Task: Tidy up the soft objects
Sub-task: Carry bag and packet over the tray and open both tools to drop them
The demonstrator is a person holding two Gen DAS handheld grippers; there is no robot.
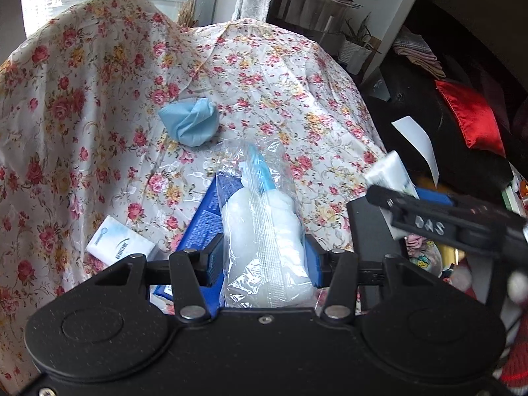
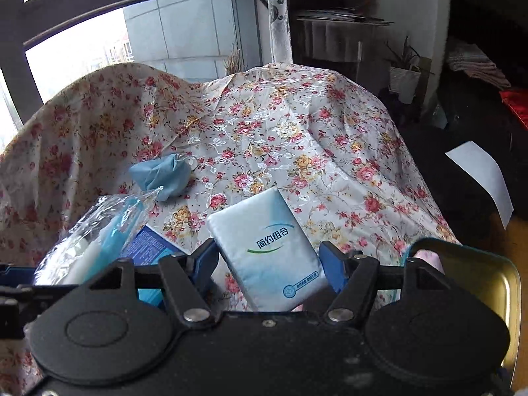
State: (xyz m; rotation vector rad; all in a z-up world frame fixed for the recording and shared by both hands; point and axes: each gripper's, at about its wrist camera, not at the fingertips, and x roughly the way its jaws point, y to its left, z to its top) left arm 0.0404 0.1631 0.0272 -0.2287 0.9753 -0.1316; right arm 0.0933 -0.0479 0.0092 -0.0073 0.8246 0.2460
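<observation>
Both loaded: left tongs [image 1: 263, 260] pinching clear plastic bag of white cotton [image 1: 264, 231], right tongs [image 2: 269, 264] pinching pale blue tissue pack [image 2: 269, 250]. Second white tissue pack [image 1: 120, 242] and crumpled blue mask [image 1: 191, 120] left on floral-covered worktop [image 1: 297, 99], so roughly half done

My left gripper [image 1: 264, 257] is clamped on the clear cotton bag [image 1: 264, 231]. My right gripper [image 2: 269, 264] pinches the tissue pack [image 2: 267, 254], though its right pad looks barely touching.
</observation>
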